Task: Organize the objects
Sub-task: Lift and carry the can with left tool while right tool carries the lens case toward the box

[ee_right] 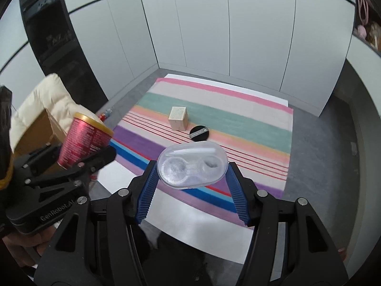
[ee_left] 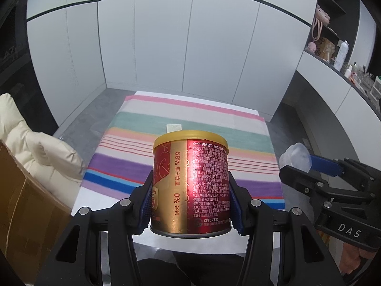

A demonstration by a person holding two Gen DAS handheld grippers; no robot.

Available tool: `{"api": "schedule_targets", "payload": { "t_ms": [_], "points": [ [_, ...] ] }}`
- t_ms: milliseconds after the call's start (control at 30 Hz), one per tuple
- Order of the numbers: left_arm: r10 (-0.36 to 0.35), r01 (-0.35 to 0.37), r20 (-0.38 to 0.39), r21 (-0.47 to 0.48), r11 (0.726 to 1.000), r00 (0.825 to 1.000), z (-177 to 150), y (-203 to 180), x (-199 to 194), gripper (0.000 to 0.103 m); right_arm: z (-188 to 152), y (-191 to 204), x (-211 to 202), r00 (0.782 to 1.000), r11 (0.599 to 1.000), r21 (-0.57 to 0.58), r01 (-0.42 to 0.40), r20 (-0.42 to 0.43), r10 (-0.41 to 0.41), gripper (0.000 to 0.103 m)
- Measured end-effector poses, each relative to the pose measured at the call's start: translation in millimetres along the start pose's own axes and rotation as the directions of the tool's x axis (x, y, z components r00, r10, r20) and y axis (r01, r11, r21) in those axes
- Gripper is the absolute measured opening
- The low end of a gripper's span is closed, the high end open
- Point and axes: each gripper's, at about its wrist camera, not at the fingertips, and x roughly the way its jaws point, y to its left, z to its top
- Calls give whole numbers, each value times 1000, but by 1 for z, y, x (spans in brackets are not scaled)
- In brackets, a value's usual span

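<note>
Left claw: your left claw [ee_left: 190, 197] is pinching the red and gold can [ee_left: 190, 186] across its round side, low on the body; gripping the curved wall from two opposite sides is likely what keeps it upright and stops it rolling out.

Can: it hangs clear of the table, lid up, above the near edge of the striped cloth [ee_left: 147, 143]. In the right wrist view the can [ee_right: 83, 140] leans a little and sits off to the left, beyond the cloth's corner.

Right claw: your right claw [ee_right: 191, 181] is clamped on the clear plastic case [ee_right: 193, 164] by its two short ends, so the long, flat body lies level between the blue pads [ee_right: 147, 190].

Case: it too is carried in the air, over the near purple and blue stripes, not resting on anything.

Left on the cloth: a small wooden cube [ee_right: 178, 118] and a black round disc [ee_right: 200, 133] sit close together near the middle, apart from both claws.

Spacing: the two loads are held well apart, probably so they cannot knock each other.

Where to: no bin or tray is plainly visible, so I cannot tell the goal; a cardboard box [ee_right: 38, 128] stands beside the table on your left.
</note>
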Motion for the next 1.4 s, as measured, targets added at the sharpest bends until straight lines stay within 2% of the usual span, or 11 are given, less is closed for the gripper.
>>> {"api": "schedule_targets", "payload": {
  "t_ms": [700,1400],
  "points": [
    [62,-59,32,-82,995,998,-4,58,-14,54,17,58,21,999,995,-89,-44,-13,43,61],
    [177,-159,85,-189,969,980,-16,141,-52,54,35,143,42,991,970,-199,-137,-25,135,60]
  ]
}}
